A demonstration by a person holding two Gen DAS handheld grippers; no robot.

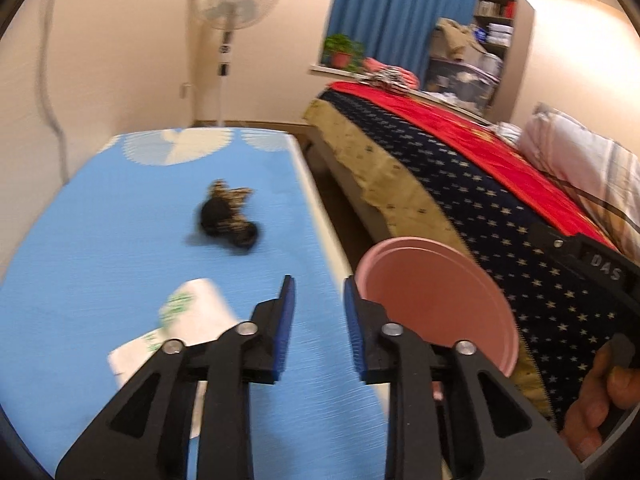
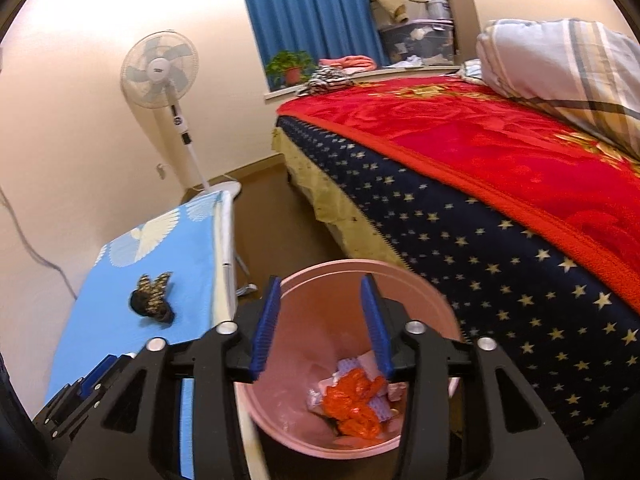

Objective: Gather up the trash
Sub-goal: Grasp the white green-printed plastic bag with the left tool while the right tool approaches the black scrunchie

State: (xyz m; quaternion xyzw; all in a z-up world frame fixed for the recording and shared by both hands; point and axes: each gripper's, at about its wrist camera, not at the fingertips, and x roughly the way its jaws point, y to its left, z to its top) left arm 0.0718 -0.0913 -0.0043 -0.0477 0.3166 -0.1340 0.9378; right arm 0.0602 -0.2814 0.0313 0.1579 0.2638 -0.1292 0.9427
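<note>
To the right of both tongs runs the bed [image 2: 500, 184], the biggest thing in view: a plush red blanket over a navy cover dotted with pale stars, with a frayed yellowish edge hanging below. Under and ahead of the left tongs [image 1: 319, 300] stretches a table [image 1: 120, 240] in smooth light-blue cloth printed with white fan shapes.

Directly below the right tongs [image 2: 322, 304] stands a round pink plastic bin [image 2: 400, 276], between table and bed; at its bottom lie crumpled glossy orange wrap [image 2: 352, 404] and white paper scraps [image 2: 348, 366].

Just left of the left tongs, on the cloth, rests a white paper piece with green print [image 1: 188, 320], partly behind the left finger. Farther ahead of them lies a small dark, crumpled black-and-tan wrapper [image 1: 228, 216], blurred.

Both tongs stand with jaws apart, blue ribbed pads facing, nothing between them.
</note>
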